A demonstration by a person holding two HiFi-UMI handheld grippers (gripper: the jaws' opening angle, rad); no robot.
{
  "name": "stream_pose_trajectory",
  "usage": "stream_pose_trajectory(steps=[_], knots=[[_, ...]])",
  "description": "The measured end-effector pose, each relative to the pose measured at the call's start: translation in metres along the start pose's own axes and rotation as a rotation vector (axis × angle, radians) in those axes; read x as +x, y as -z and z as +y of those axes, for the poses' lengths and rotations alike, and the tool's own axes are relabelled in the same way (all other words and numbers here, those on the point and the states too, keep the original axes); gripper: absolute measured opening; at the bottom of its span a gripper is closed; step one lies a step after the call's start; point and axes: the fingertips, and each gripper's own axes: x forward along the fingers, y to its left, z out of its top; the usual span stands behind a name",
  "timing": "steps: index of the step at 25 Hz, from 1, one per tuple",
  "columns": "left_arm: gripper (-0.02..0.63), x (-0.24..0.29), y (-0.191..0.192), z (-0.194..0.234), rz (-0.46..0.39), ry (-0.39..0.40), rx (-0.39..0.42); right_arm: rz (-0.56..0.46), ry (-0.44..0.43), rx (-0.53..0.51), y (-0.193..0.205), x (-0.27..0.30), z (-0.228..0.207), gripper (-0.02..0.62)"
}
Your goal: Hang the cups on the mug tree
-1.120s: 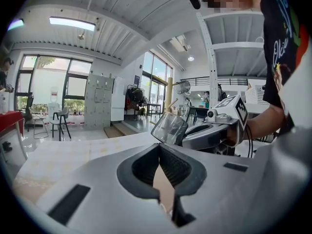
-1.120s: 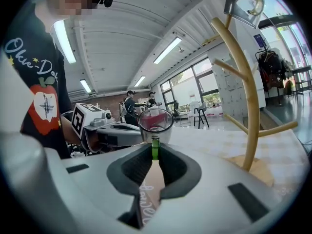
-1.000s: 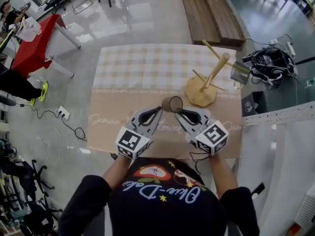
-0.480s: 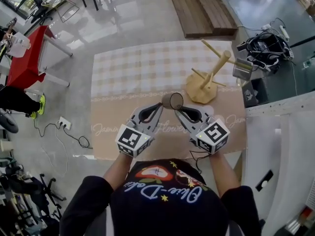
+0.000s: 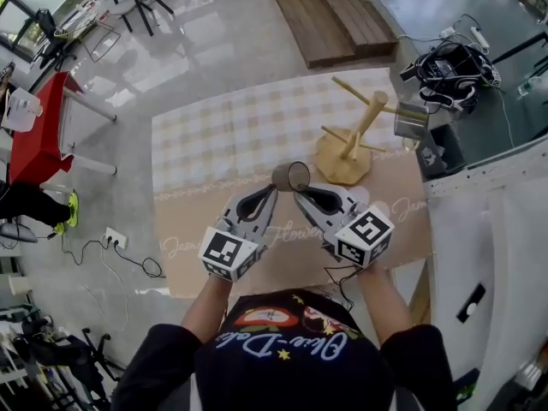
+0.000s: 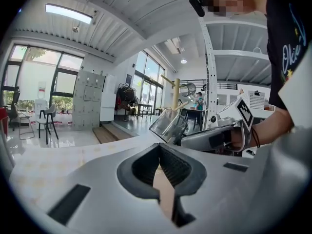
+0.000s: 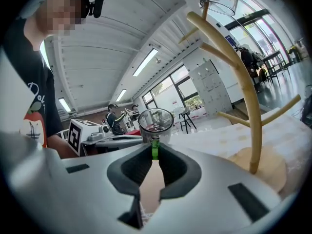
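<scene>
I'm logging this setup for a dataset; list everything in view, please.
Tablecloth: one, beige check and tan, covering the table.
Mug tree: one, pale wood, table's right side.
Hung cup: one, clear glass, on the tree's right peg.
Held cup: one, clear with green handle, above the table's middle.
Side table: one, red, floor at far left.
Cable bundle: one, black, floor beyond the tree.
Left tool: one, grey, shut, empty, beside the held cup.
Right tool: one, grey, shut on the held cup's handle.

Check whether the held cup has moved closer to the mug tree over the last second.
No. The cup sits at the same gap left of the mug tree base.
</scene>
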Motion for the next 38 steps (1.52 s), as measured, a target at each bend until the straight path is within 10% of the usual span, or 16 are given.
stream_pose_trajectory(steps=[38], knots=[[0.009,0.069,0.001,0.045,0.026,0.004,-0.037,-0.181,0.115,0.369,-0.006,0.027,-0.062,0.046]])
